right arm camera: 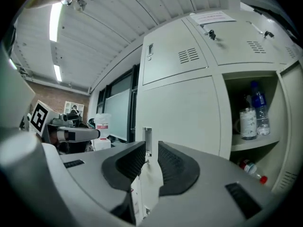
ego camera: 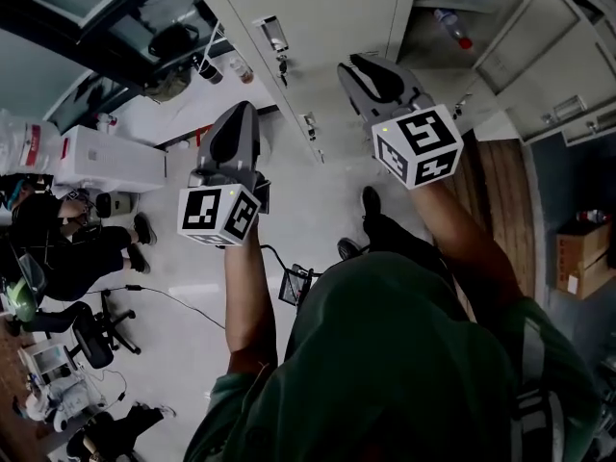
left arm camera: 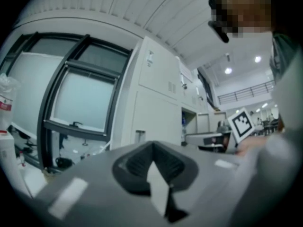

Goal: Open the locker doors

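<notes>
Right claw slightly open, empty. Closed locker door faces it, with the handle dead ahead through the gap, long axis upright, not yet touched. Left claw shut, empty, farther off. Right's nearer: its move, I'd say.

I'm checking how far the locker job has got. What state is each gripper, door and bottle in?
left gripper: shut, empty.
right gripper: jaws slightly apart, nothing between them.
middle locker door: closed.
upper locker door: closed.
right compartment: open.
blue-capped bottle: upright on the shelf.
red-capped bottle: lying on its side.
</notes>
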`<move>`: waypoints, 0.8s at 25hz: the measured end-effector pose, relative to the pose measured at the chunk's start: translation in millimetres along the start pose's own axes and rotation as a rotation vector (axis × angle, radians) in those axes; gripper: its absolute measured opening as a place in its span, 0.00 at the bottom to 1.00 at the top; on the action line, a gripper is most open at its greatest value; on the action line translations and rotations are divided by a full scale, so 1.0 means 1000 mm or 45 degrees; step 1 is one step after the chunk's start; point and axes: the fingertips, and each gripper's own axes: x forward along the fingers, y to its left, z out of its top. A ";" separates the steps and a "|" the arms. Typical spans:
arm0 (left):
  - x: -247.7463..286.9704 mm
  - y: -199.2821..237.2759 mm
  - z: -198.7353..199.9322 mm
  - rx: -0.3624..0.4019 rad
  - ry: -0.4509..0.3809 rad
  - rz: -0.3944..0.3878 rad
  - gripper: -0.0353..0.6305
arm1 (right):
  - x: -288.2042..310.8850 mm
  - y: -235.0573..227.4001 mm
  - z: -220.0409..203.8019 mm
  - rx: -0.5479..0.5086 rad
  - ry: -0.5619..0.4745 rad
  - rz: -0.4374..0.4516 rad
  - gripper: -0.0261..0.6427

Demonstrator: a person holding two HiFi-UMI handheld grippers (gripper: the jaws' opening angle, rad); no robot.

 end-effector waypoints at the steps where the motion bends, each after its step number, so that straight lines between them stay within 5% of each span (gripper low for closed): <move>1: -0.001 0.005 0.000 0.000 0.000 0.012 0.05 | 0.008 0.004 0.000 0.002 0.001 0.016 0.15; 20: 0.005 0.071 -0.013 -0.043 0.024 0.176 0.05 | 0.135 0.042 -0.029 -0.013 0.115 0.203 0.15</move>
